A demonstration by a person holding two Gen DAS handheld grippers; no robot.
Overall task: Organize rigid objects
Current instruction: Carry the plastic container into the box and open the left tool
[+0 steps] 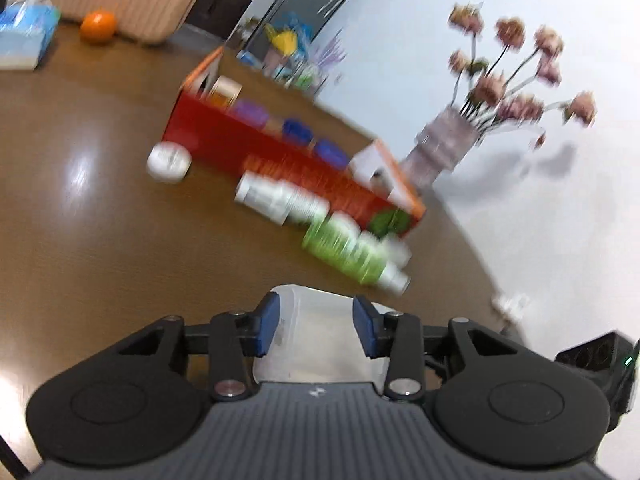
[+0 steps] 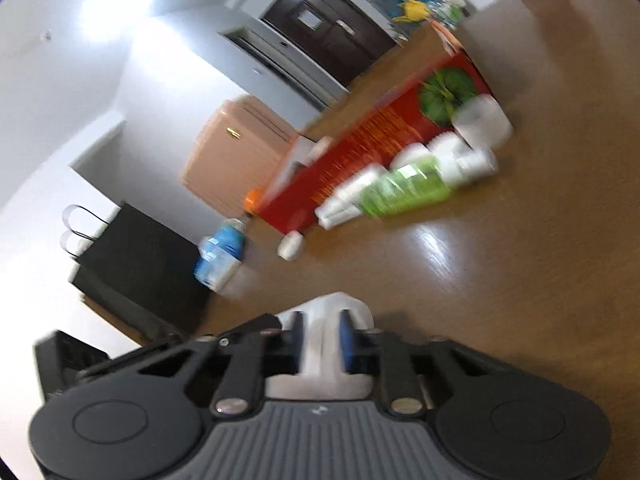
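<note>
Motion blur smears both views, so the labels on the white and green plastic bottles [image 1: 352, 246] lying against the long red cardboard box [image 1: 288, 176] are unreadable, and the jars with purple and blue lids [image 1: 296, 130] inside it show only their tops. The left gripper [image 1: 316, 328] clamps a translucent white plastic container [image 1: 316, 340], its lower part hidden behind the gripper body. The right gripper [image 2: 322, 340] pinches a white plastic piece [image 2: 324, 344], mostly hidden between its 2 nearly closed blue pads, above the brown wooden table [image 2: 500, 300].

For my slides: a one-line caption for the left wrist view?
Left gripper holds a translucent container above the brown table, facing a red box and fallen bottles.
</note>
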